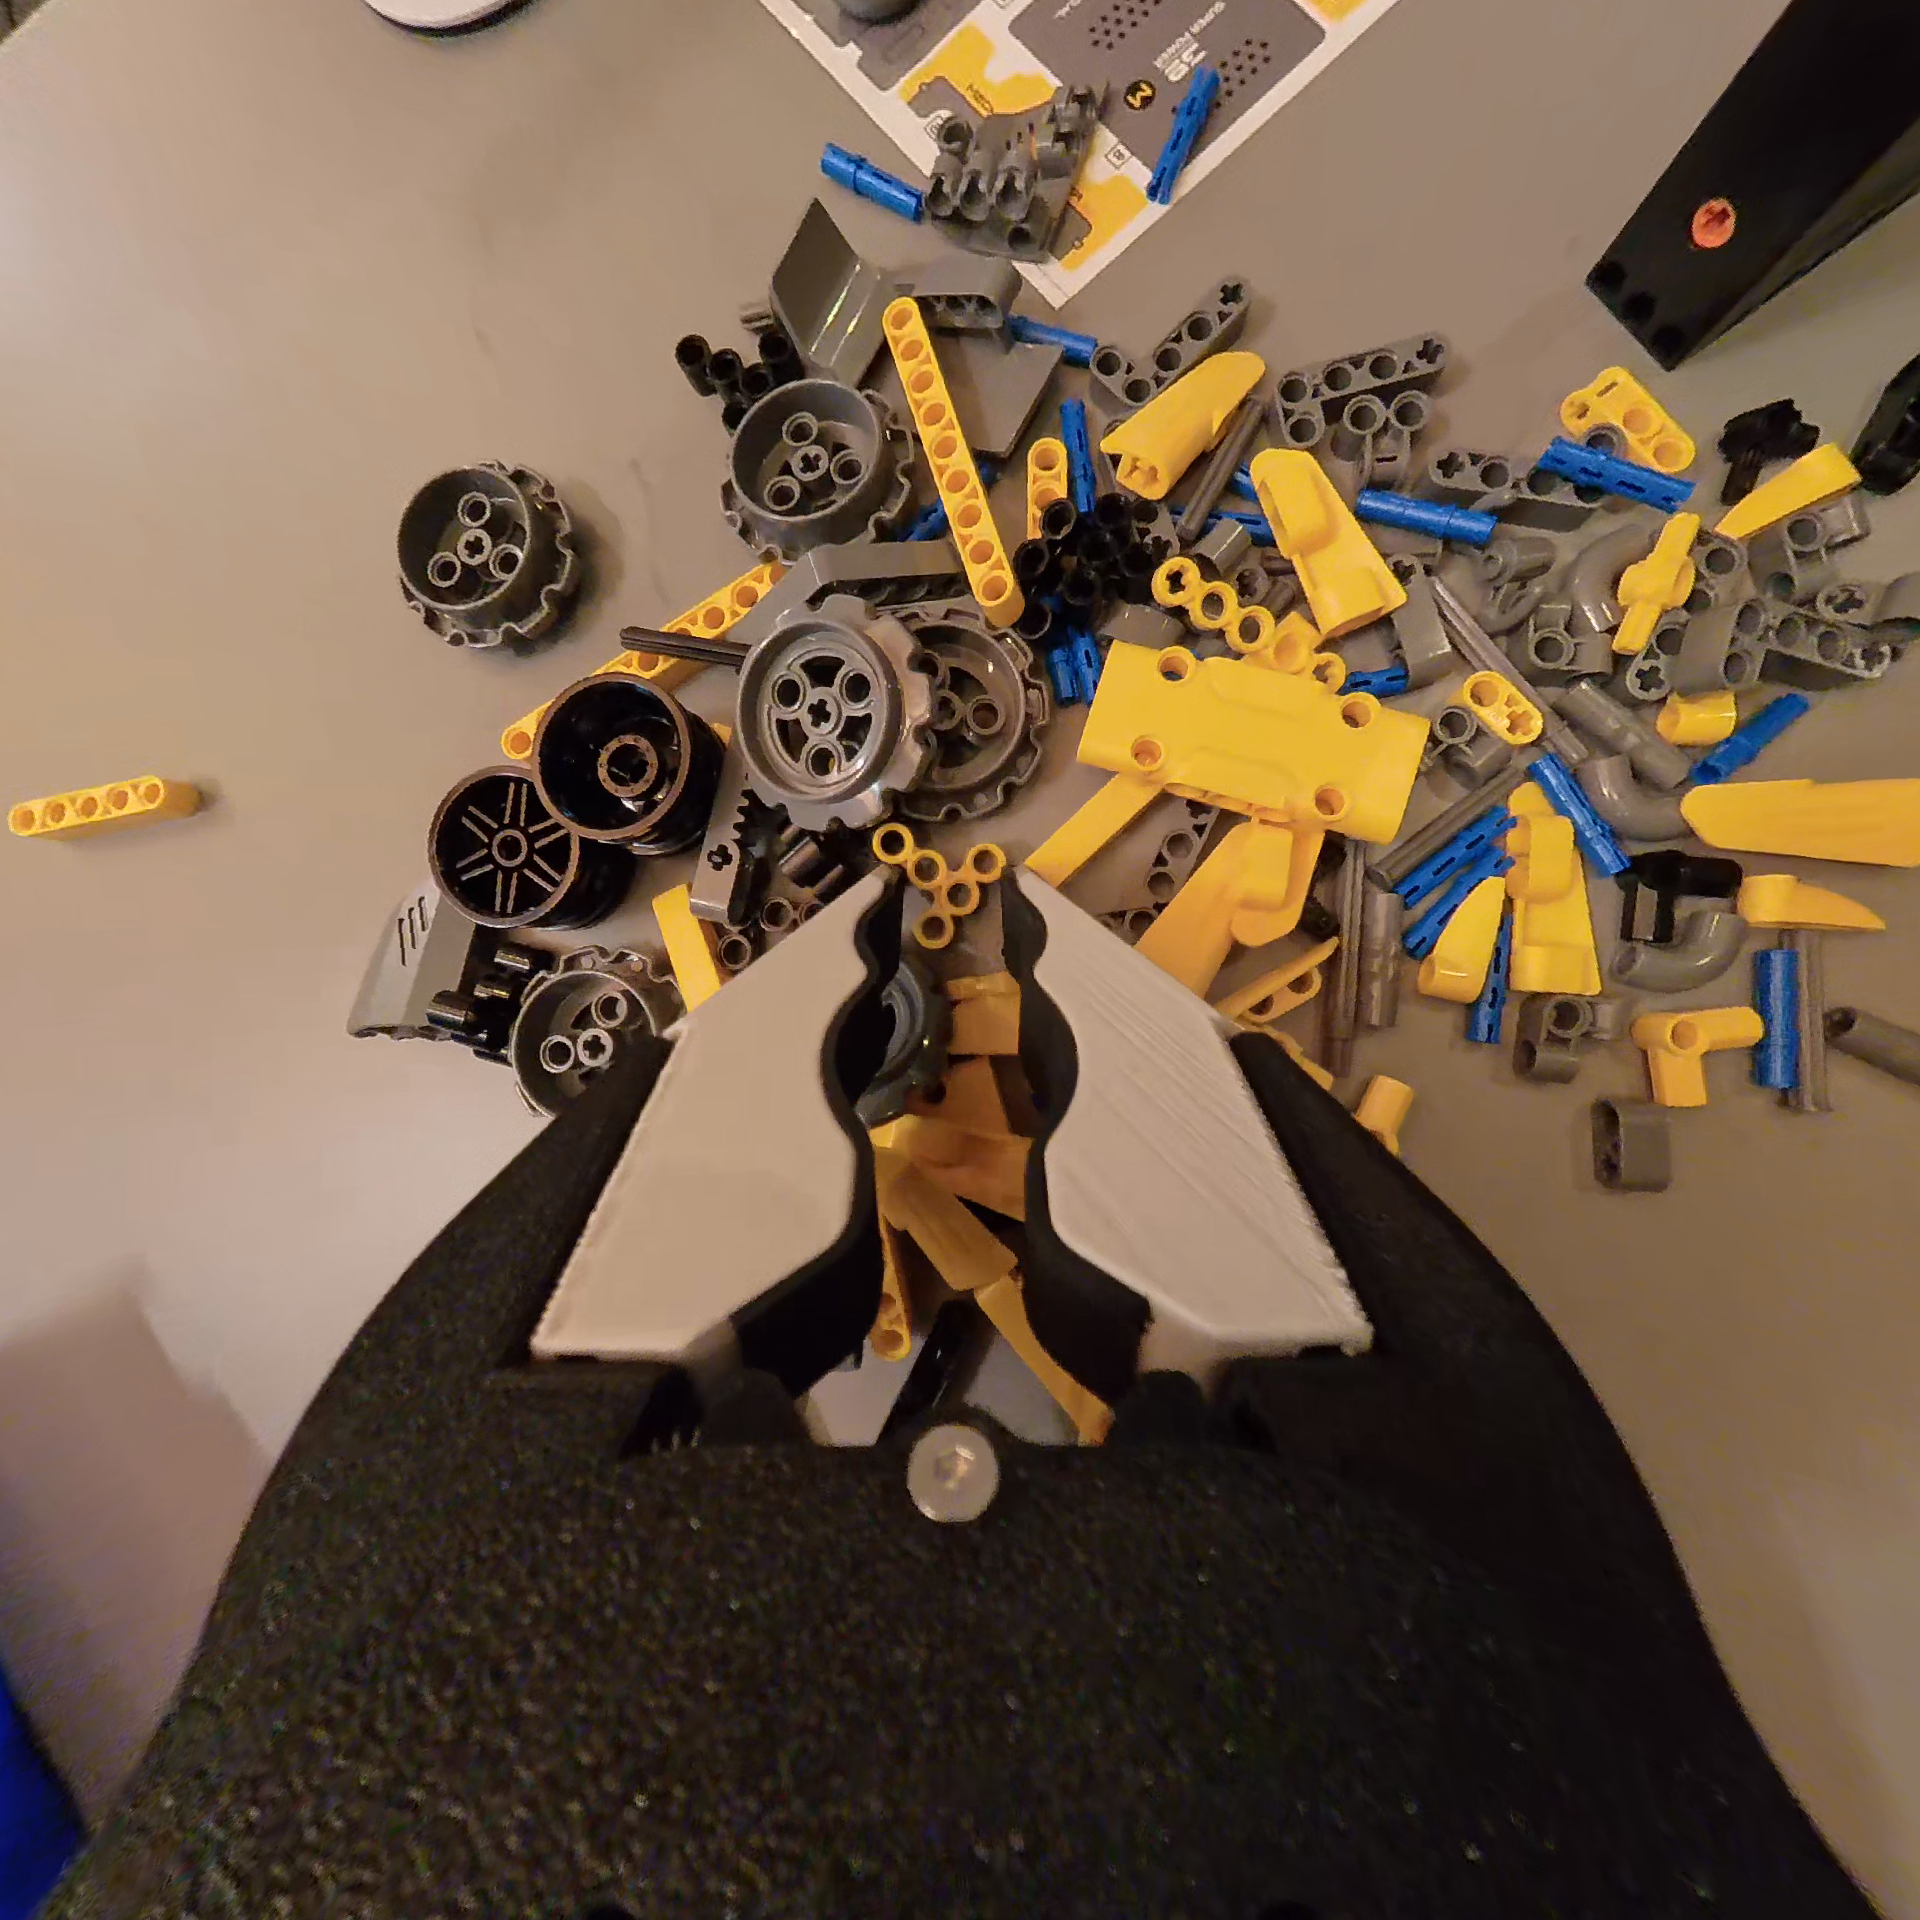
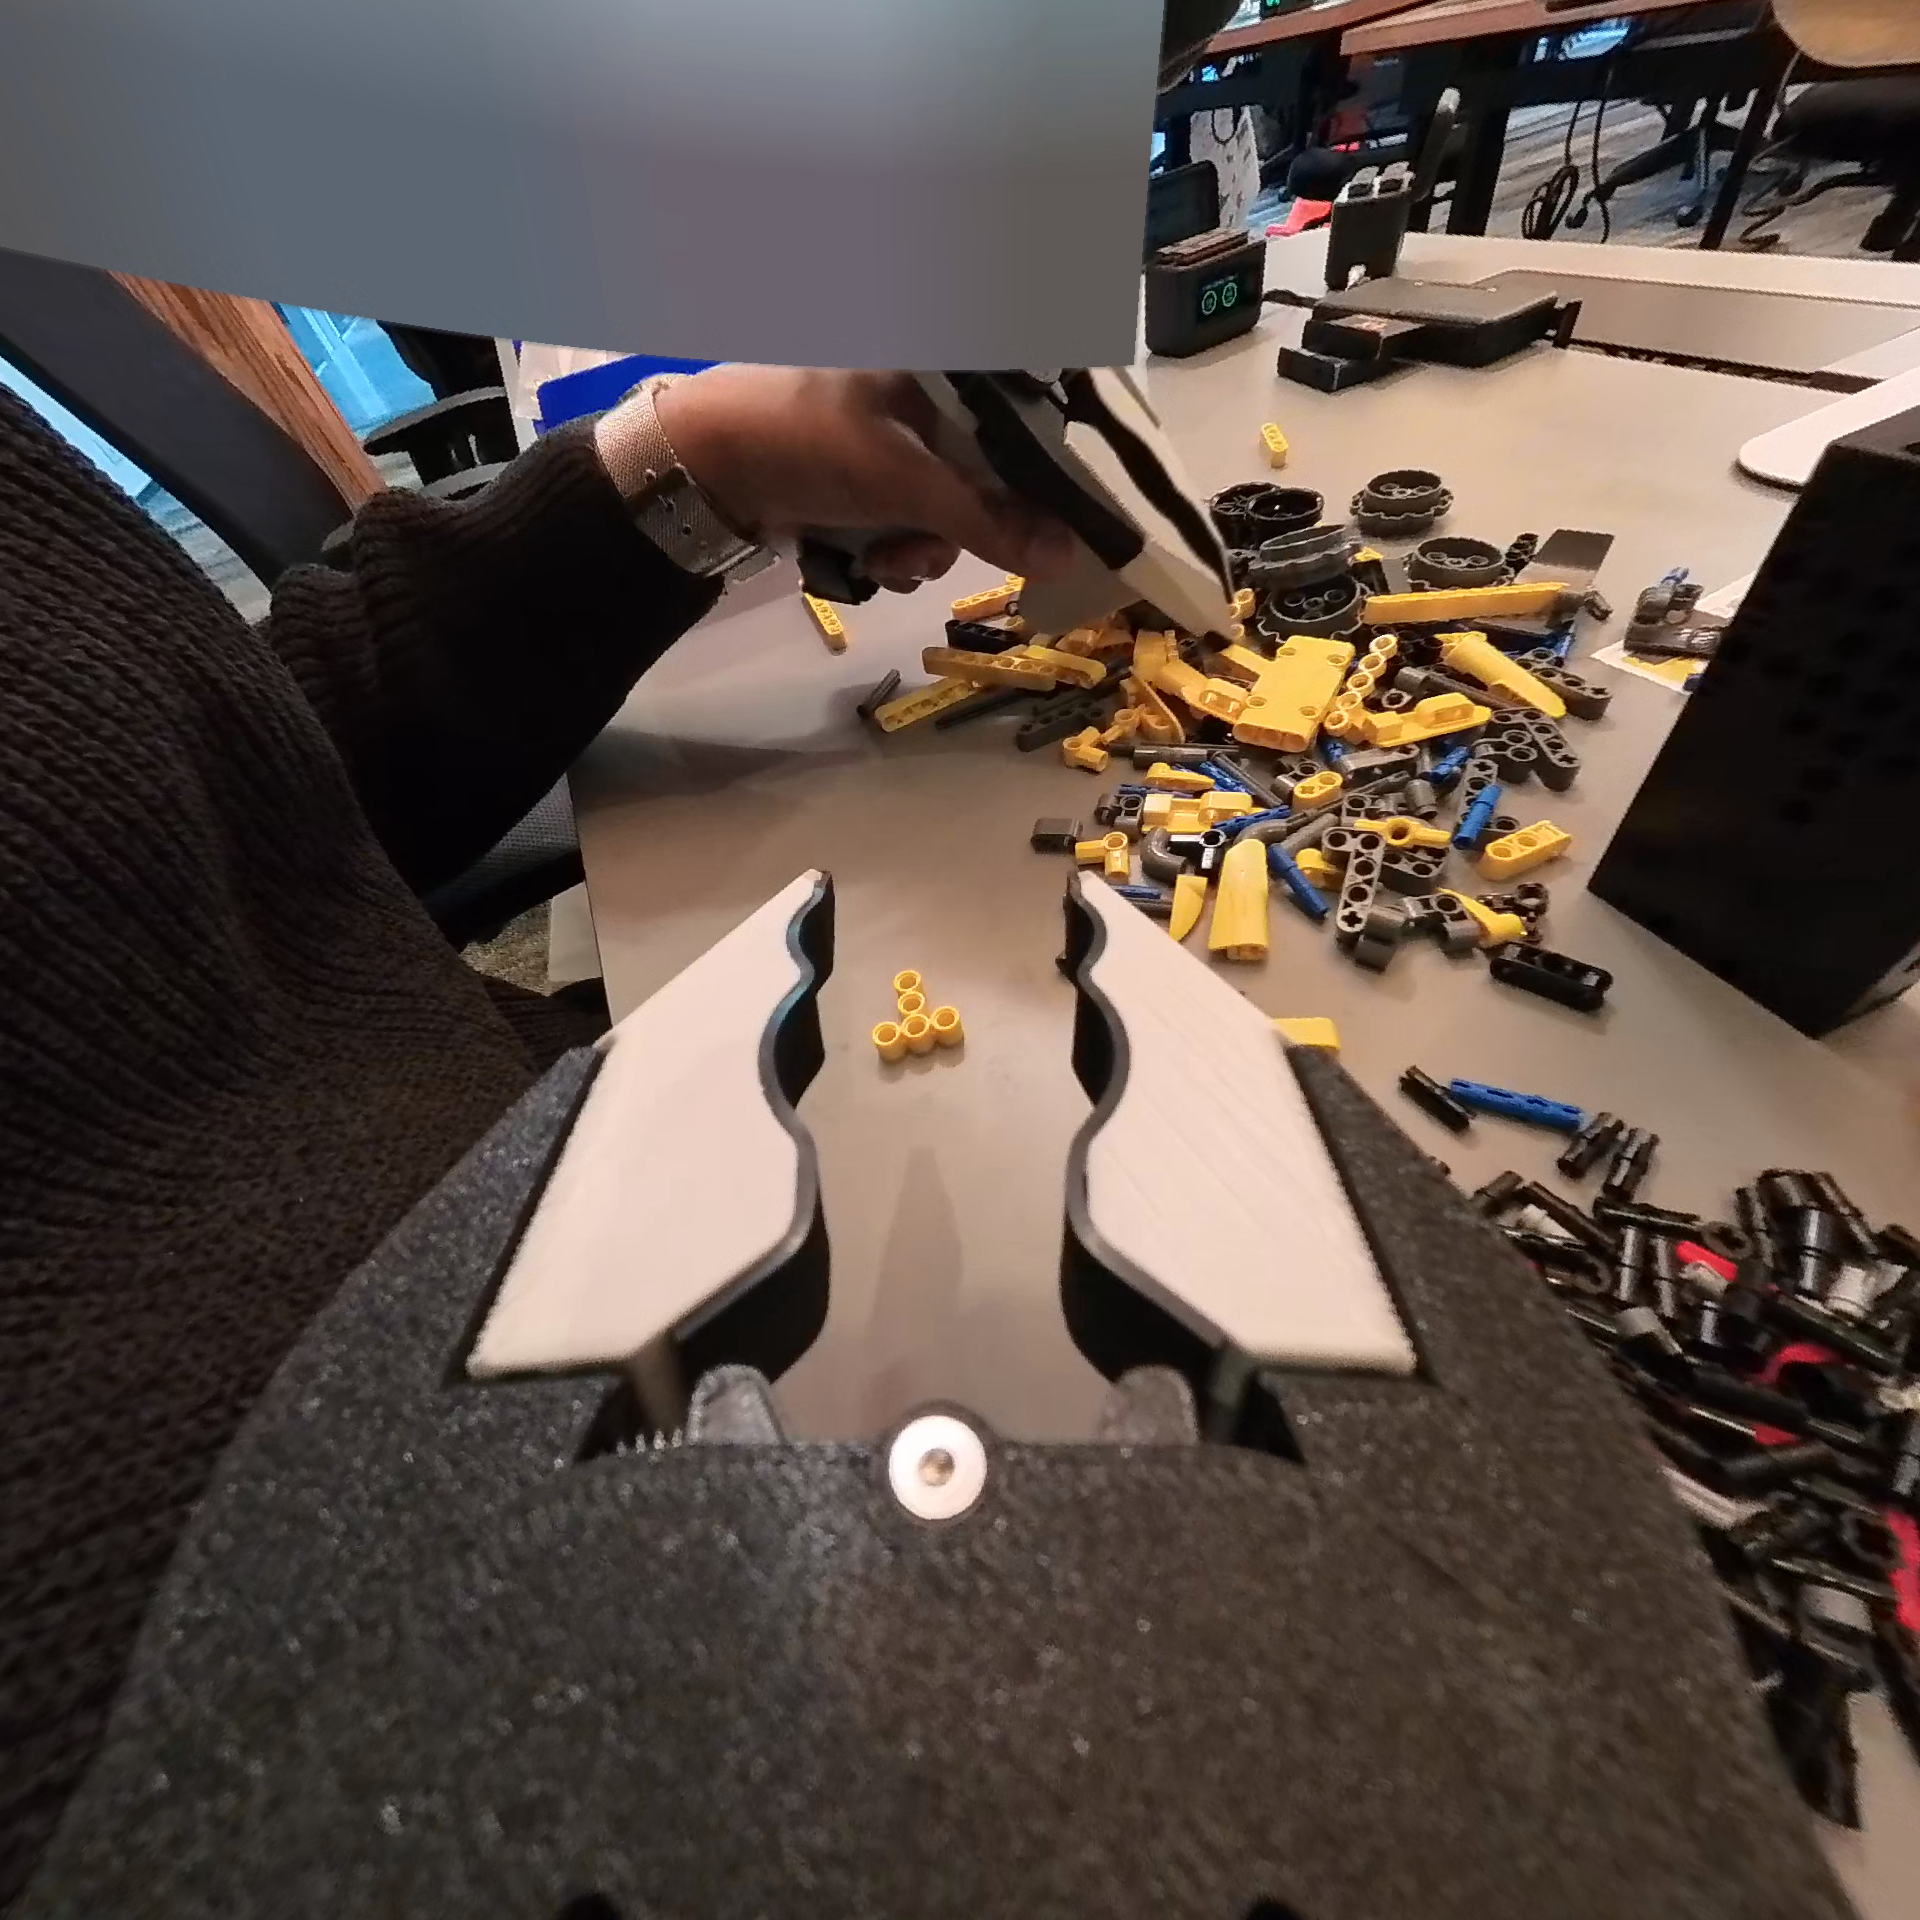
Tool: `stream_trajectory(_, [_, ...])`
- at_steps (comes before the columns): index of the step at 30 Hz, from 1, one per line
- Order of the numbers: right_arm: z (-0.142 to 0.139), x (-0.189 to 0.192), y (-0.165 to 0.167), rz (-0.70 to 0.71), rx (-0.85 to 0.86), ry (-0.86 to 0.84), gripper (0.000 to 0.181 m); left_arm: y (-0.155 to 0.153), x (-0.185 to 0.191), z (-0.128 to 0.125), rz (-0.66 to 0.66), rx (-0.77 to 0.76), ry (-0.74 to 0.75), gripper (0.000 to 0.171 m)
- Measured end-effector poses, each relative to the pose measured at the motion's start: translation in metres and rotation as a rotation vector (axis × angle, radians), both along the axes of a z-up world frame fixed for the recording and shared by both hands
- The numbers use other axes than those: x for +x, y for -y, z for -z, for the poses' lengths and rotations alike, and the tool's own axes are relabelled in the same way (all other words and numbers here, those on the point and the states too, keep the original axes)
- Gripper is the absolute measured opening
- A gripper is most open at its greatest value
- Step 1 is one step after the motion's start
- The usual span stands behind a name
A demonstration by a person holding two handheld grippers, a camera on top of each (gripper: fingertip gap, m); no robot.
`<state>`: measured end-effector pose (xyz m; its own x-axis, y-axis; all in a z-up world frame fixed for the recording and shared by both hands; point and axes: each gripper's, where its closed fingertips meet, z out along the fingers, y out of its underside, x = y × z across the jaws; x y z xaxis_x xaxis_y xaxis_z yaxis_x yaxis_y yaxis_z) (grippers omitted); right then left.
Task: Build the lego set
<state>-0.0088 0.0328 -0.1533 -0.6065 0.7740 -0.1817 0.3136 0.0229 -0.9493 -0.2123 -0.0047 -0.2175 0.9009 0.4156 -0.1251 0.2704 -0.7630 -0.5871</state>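
My left gripper (image 1: 945, 883) hangs over a pile of yellow, grey, blue and black building-toy parts (image 1: 1247, 644). Its fingertips are closed on a small yellow T-shaped beam (image 1: 940, 896) at the near edge of the pile. In the right wrist view the left gripper (image 2: 1226, 608) points down into the pile (image 2: 1351, 748), held by a hand (image 2: 831, 468). My right gripper (image 2: 948, 894) is open and empty, low over the grey table (image 2: 727, 810). A second yellow T-shaped beam (image 2: 916, 1020) lies flat on the table between its fingers, touching neither.
Grey toothed wheels (image 1: 483, 551) and black wheels (image 1: 582, 800) lie left of the pile, with a lone yellow beam (image 1: 104, 805) farther left. A black box (image 2: 1766, 727) stands at the right, a sticker sheet (image 1: 1091, 62) beyond. A heap of black pins (image 2: 1714, 1299) lies near right. A dark sleeve (image 2: 208, 779) fills the left.
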Motion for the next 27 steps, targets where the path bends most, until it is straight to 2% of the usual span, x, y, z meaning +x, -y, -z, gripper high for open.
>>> stream_trajectory(9, [0.0,0.0,-0.001,0.001,-0.007,0.001,0.045,0.004,0.003,-0.004,-0.005,0.034,-0.012,0.011])
stream_trajectory(16, [0.0,0.0,-0.001,0.003,-0.007,0.003,0.045,0.002,0.009,-0.022,0.012,0.086,-0.016,0.011])
stream_trajectory(19, [0.0,-0.001,-0.001,0.003,-0.013,0.005,0.045,0.0,0.031,-0.036,0.06,0.124,0.003,0.011])
stream_trajectory(23, [-0.001,-0.002,-0.003,0.008,-0.028,0.012,0.045,-0.004,0.083,-0.049,0.159,0.17,0.037,0.011])
stream_trajectory(27, [0.0,-0.003,-0.004,0.018,-0.029,0.013,0.045,0.001,0.139,-0.047,0.244,0.179,0.105,0.011])
